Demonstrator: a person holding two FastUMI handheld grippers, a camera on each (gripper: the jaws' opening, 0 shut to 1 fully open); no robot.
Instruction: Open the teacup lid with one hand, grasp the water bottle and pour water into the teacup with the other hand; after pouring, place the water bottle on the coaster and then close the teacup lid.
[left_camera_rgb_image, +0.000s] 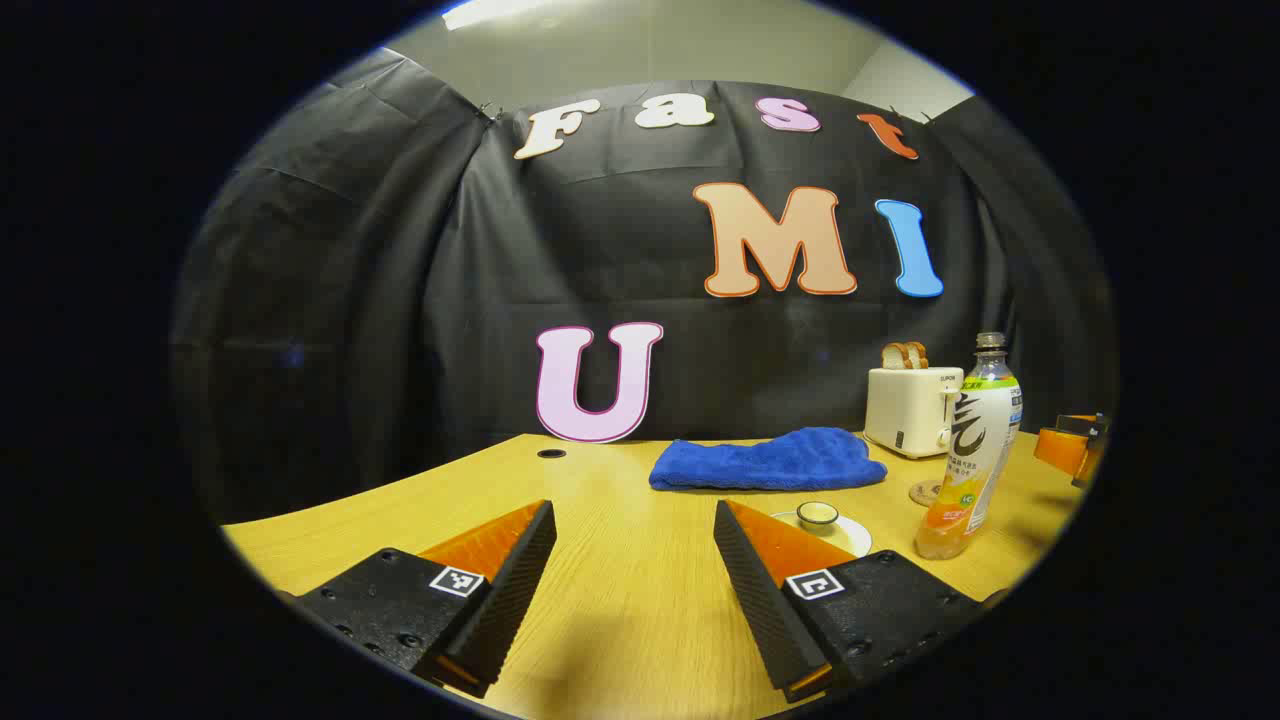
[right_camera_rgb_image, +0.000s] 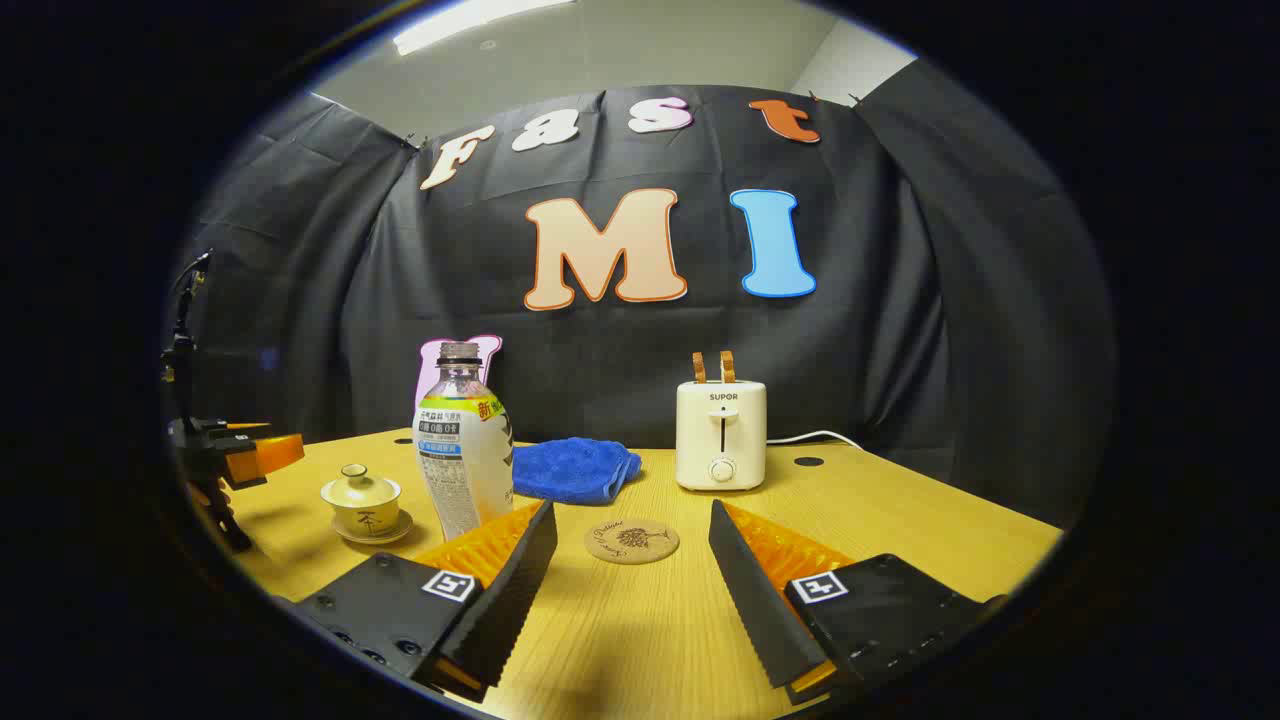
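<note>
Tools (left_camera_rgb_image: 635, 560) (right_camera_rgb_image: 632, 560) low, level, agape.

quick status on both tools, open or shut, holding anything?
Left tool: open, holding nothing, fingers spread above the table.
Right tool: open, holding nothing, with the water bottle standing just ahead of its left finger.

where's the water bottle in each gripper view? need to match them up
Left gripper view: water bottle at far right, standing on the table, right of the teacup.
Right gripper view: water bottle left of centre, standing between the teacup and the blue towel.
Shared landmark: white toaster.
</note>
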